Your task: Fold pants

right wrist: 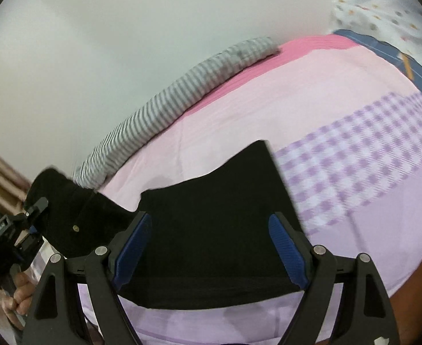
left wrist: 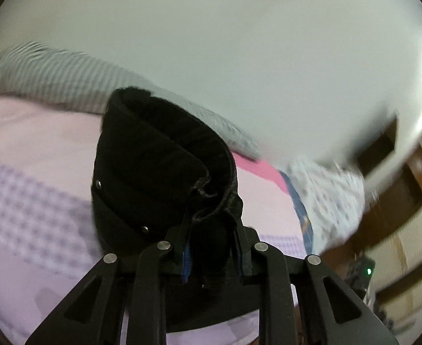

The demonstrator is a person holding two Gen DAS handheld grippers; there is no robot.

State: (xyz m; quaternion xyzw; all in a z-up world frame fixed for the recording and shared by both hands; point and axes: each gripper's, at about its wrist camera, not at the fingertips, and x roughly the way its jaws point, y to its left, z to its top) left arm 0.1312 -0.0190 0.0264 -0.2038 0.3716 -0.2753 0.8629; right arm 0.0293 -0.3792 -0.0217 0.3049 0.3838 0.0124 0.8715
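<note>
Pants (right wrist: 211,230), black, lie partly flat on the pink and lilac bed sheet (right wrist: 311,109), directly ahead of the right tongs (right wrist: 211,247), whose blue pads stand wide apart and hold nothing. The left tongs (left wrist: 211,247) are clamped on one end of the pants (the waistband, judging by the rivets) and carry it raised above the bed. A striped grey cloth (right wrist: 165,106) lies beyond. The fold seems to be in progress; next, the raised end should be laid over the flat part, edges matching.

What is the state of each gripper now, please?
Left gripper: closed on the waistband end of the black pants, lifted.
Right gripper: open, holding nothing, above the pants.
</note>
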